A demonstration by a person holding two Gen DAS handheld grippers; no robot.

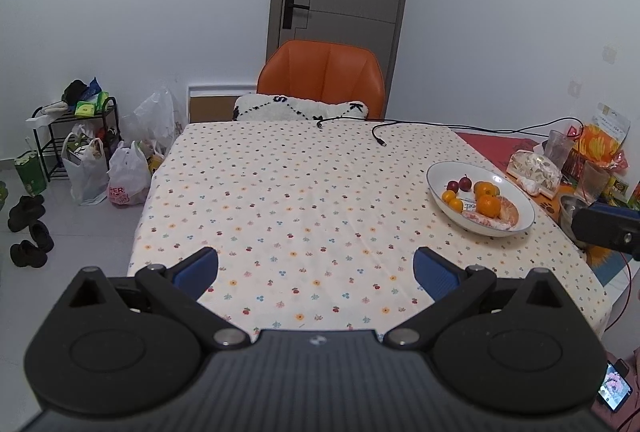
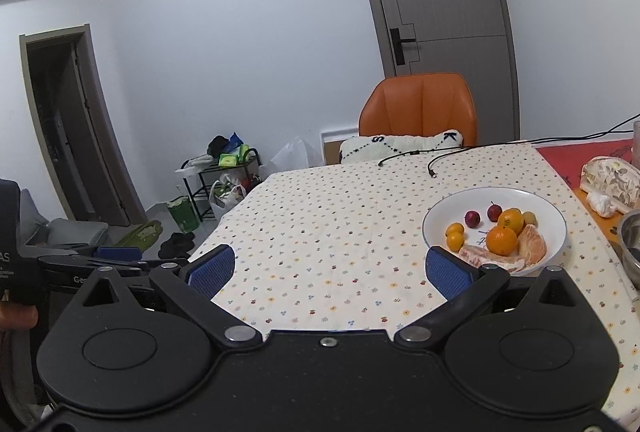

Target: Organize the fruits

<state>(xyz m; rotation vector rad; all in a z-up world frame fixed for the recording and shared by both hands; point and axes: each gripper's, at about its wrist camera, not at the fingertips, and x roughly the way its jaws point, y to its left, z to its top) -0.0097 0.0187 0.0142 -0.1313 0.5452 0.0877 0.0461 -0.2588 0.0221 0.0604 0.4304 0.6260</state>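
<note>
A white bowl (image 1: 438, 173) (image 2: 548, 205) sits on the right side of the table and holds the fruit: oranges (image 1: 489, 205) (image 2: 501, 240), small yellow-orange citrus (image 1: 449, 196) (image 2: 455, 240), two dark red plums (image 1: 459, 185) (image 2: 472, 218) and peeled pomelo pieces (image 1: 509, 213) (image 2: 532, 244). My left gripper (image 1: 316, 274) hangs open over the near middle of the tablecloth, well left of the bowl. Just short of the bowl, my right gripper (image 2: 330, 268) stands open with nothing between its fingers, its right pad (image 2: 446, 272) close to the rim.
A flower-print cloth (image 1: 288, 199) covers the table. Black cables (image 1: 378, 137) lie at the far edge, before an orange chair (image 1: 322, 75). Packets, glasses and a metal bowl (image 2: 632, 244) crowd the right end. Bags and a rack (image 1: 80, 135) stand on the floor at left.
</note>
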